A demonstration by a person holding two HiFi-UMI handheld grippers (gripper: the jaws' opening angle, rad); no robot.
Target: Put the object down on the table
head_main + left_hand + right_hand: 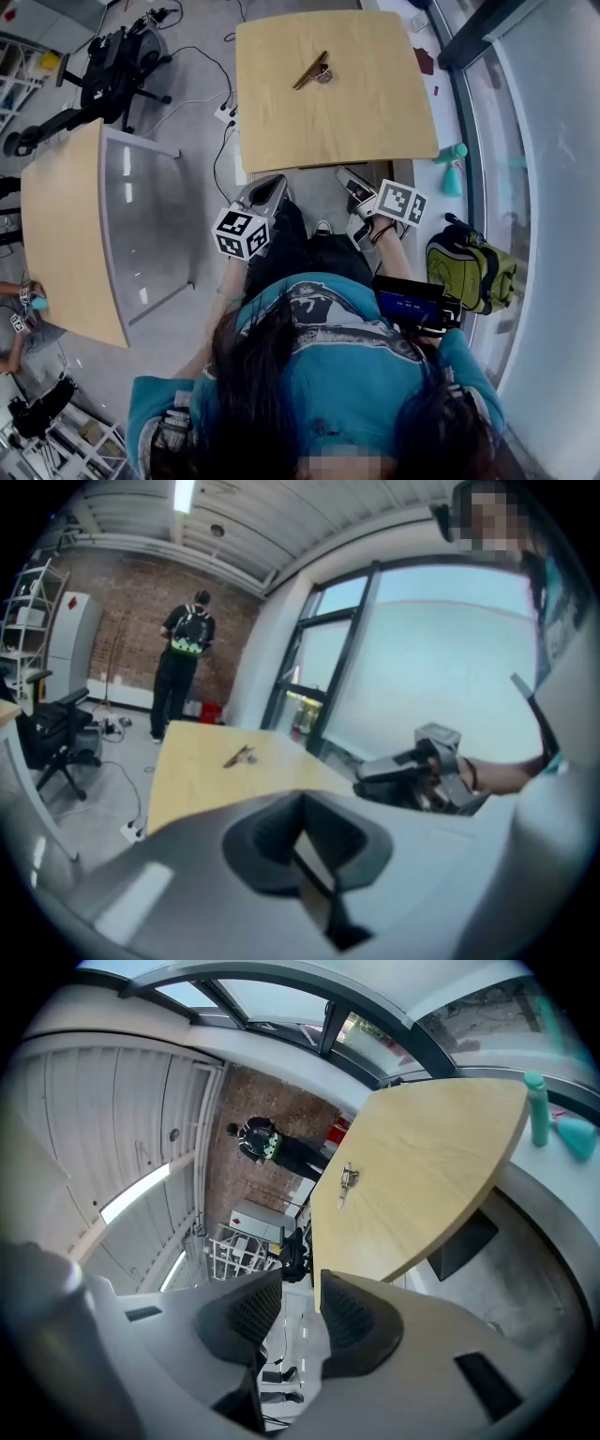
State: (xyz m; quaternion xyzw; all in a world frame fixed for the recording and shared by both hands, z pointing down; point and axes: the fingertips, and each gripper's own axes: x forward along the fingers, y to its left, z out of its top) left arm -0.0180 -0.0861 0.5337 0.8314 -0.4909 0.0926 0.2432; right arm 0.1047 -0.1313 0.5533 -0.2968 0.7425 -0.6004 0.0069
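Note:
A thin brown stick-like object with a small metal piece (314,70) lies on the far half of the light wooden table (356,122). It also shows as the small object (240,757) in the left gripper view and the small object (349,1180) in the right gripper view. Both grippers hover off the table's near edge, over the person's lap. My left gripper (270,187) has its jaws together with nothing in them; up close, the left gripper (305,832) shows only a thin slit. My right gripper (352,183) stands open and empty, and the right gripper (300,1312) shows a clear gap between its ribbed pads.
A second wooden table (66,234) stands to the left, a black office chair (117,66) beyond it. Cables and a power strip (225,112) lie on the floor by the table. A green backpack (469,267) and teal bottles (453,155) sit right, by the window. A person (187,663) stands far off.

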